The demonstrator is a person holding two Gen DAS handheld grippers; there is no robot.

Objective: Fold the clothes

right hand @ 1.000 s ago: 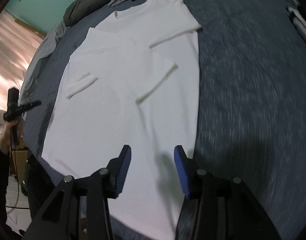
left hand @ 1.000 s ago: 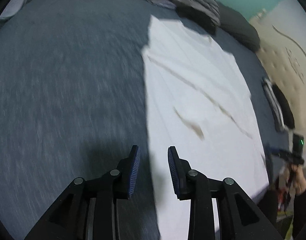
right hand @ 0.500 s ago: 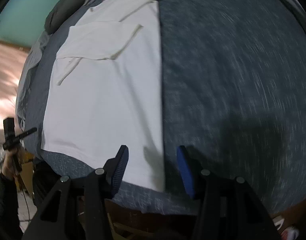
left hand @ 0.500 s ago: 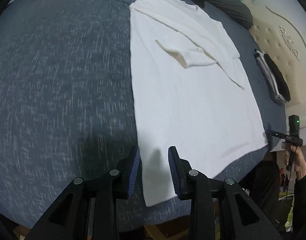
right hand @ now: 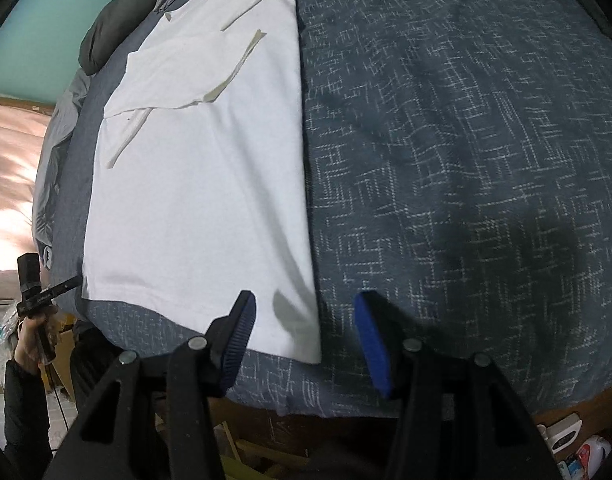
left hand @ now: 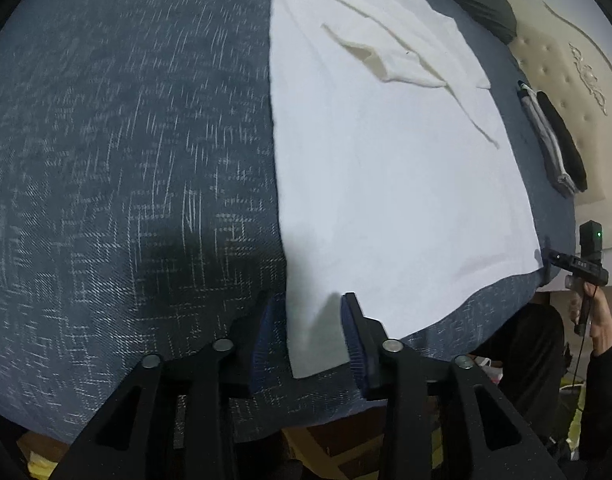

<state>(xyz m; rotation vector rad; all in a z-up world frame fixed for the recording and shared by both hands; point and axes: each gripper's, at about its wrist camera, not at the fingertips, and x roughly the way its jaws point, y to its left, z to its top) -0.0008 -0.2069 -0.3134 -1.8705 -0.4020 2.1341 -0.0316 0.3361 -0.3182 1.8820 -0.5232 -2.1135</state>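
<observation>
A white T-shirt (left hand: 385,168) lies flat on the blue-grey bed cover (left hand: 126,160), its sleeves folded in over the chest. My left gripper (left hand: 307,320) hovers over the shirt's near left hem corner. Its jaws are opening, with the corner between them and the pads off the cloth. In the right wrist view the same shirt (right hand: 202,184) stretches away from my right gripper (right hand: 304,324). Those jaws are opening too and straddle the near right hem corner without pressing it. Each view shows the other gripper, held in a hand (left hand: 597,316), at the far hem corner.
Dark and grey clothes are heaped at the head of the bed (left hand: 477,4). A folded dark and grey stack (left hand: 553,144) lies by the cream headboard (left hand: 577,60). The bed's front edge runs just below both grippers. Small items lie on the floor (right hand: 577,444).
Both grippers have swept back along the shirt from its middle down to the hem corners at the bed's near edge. Both pairs of jaws stand wider than before.
</observation>
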